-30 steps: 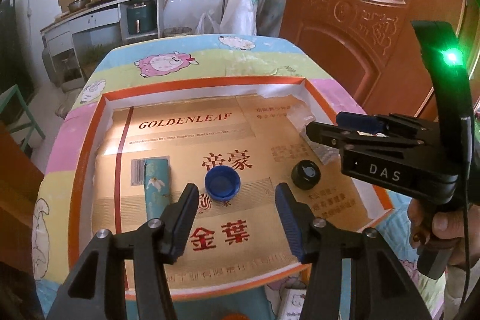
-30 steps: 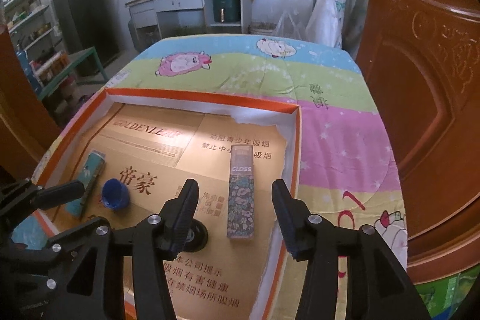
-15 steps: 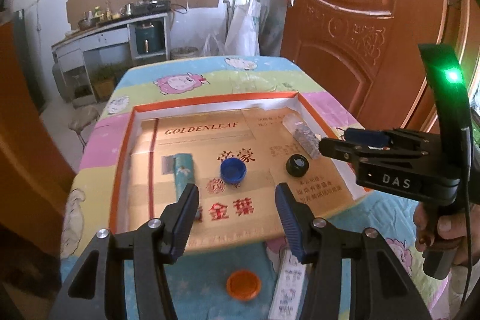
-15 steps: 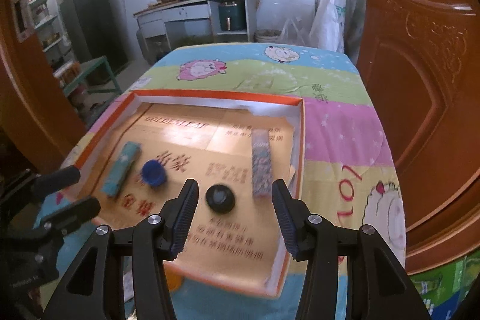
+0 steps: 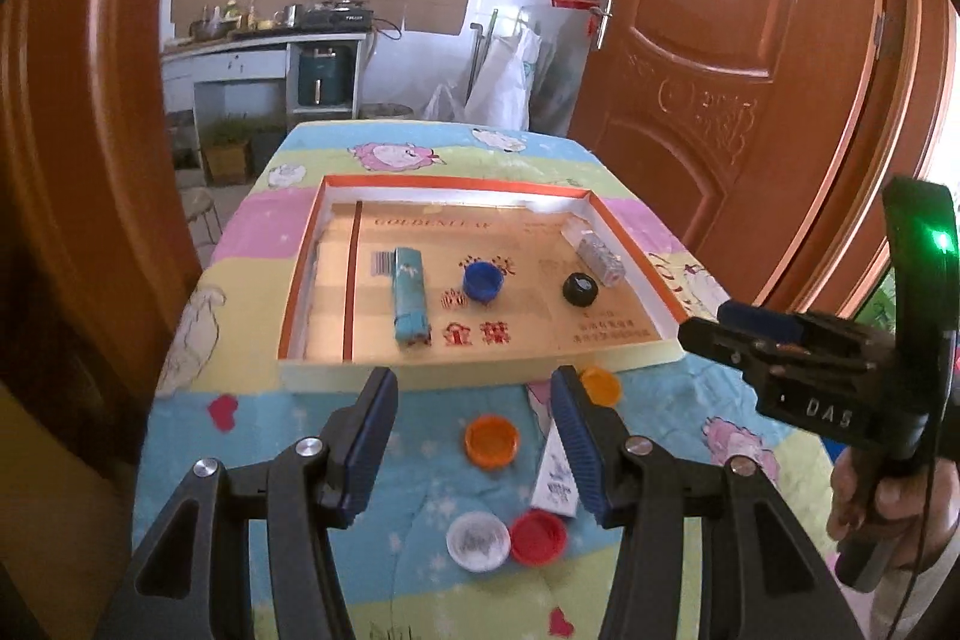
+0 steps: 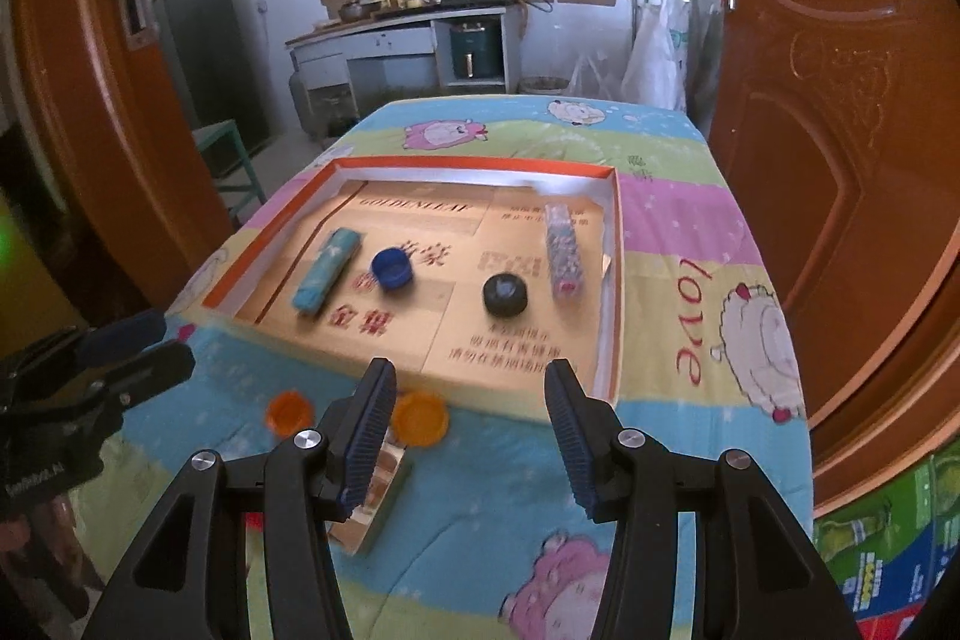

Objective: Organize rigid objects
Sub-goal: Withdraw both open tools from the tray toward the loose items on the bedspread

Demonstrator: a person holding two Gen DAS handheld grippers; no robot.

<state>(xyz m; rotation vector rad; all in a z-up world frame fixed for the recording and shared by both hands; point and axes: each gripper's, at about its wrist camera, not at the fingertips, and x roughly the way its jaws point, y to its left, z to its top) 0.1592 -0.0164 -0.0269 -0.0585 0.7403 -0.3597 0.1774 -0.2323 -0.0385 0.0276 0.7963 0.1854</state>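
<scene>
A shallow orange-rimmed cardboard tray (image 5: 303, 274) (image 6: 609, 340) on the table holds a teal box (image 5: 409, 293) (image 6: 327, 270), a blue cap (image 5: 483, 280) (image 6: 391, 267), a black cap (image 5: 580, 290) (image 6: 505, 294) and a patterned box (image 5: 598, 258) (image 6: 564, 244). In front of the tray lie two orange caps (image 5: 491, 441) (image 5: 600, 384), a white cap (image 5: 477, 540), a red cap (image 5: 538, 536) and a white box (image 5: 557, 478). My left gripper (image 5: 474, 436) is open and empty above them. My right gripper (image 6: 471, 436) is open and empty, held beside it (image 5: 780, 346).
The table has a cartoon-sheep cloth (image 6: 690, 232). A wooden door (image 5: 750, 70) stands close on the right and a door frame (image 5: 66, 160) on the left. Kitchen counter (image 6: 396, 40) at the back.
Both grippers have pulled back and up from the tray. The loose caps and white box in front of the tray have come into view. Both stay open.
</scene>
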